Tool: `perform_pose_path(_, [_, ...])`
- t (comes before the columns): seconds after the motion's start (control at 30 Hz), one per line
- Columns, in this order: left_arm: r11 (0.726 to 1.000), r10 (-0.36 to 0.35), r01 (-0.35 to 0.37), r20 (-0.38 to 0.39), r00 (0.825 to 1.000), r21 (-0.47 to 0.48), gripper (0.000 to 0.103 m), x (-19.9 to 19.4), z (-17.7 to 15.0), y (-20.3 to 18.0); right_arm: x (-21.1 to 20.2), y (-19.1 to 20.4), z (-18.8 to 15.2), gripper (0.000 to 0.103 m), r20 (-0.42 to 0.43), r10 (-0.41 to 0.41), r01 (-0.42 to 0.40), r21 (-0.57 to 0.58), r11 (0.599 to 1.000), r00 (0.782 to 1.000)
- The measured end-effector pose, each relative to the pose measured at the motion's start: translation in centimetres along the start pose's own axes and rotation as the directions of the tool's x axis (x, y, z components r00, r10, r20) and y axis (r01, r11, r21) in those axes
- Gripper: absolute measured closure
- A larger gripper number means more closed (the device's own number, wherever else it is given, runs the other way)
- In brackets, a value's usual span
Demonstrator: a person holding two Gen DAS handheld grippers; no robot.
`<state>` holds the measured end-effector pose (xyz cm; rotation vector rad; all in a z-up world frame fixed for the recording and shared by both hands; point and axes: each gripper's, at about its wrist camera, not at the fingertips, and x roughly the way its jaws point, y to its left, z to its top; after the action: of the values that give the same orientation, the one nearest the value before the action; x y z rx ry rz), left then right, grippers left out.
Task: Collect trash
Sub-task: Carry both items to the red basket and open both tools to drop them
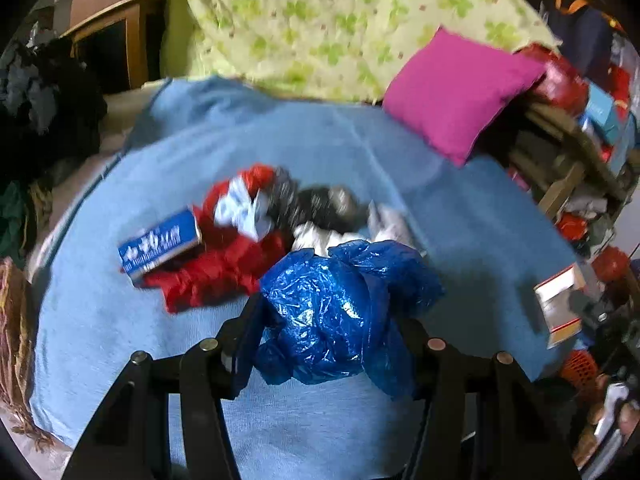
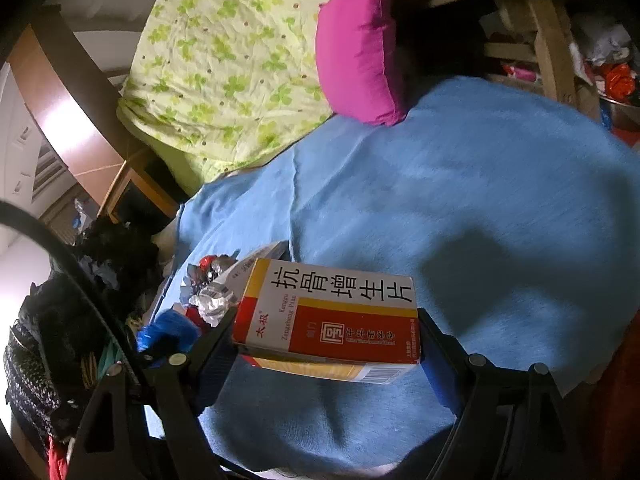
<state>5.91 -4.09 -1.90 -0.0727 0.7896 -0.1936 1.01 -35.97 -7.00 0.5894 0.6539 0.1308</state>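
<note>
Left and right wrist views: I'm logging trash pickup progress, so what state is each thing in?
Left claw: shut on blue plastic bag, crumpled.
Right claw: shut on medicine box, lifted off blue blanket.
Blue carton: lying on red wrapper.
Foil scraps: crumpled, uncollected.

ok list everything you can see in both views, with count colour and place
blue bag: one, crumpled blue plastic, between the left gripper's fingers
medicine box: one, red, white and yellow, between the right gripper's fingers
blue box: one, blue and white, on the blanket left of the trash pile
red wrapper: one, red, on the blanket under the blue box
crumpled trash: several pieces, grey and white, behind the blue bag
blanket: one, light blue, covering the bed
pillow: one, magenta, at the blanket's far edge
quilt: one, pale green with clover print, behind the blanket
left gripper: black, shut on the blue bag
right gripper: black, shut on the medicine box
</note>
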Motion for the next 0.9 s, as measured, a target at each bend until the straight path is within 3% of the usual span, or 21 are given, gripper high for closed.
perform_pose_path(0.2, [0.997,-0.079,0.077,0.056,0.995,0.032,0.045,-2.6,2.0,-2.9,-4.1,-1.4,0.8,0.018,0.056,-0.049,0.05,-0.012,0.999,0.997])
perform_pose_path(0.43, [0.976,-0.193,0.186,0.052,0.98,0.114,0.045,-3.5,2.0,-9.1,-9.8,-5.6,1.4,0.018,0.127,-0.132,0.127,0.045,0.991,0.983])
perform_pose_path(0.9, [0.886,-0.367,0.364,-0.046,0.929,0.289,0.045,-4.0,-0.7,-20.9,-19.9,-16.1,-0.9,0.018,0.184,-0.376,0.343,0.188,0.92,0.908])
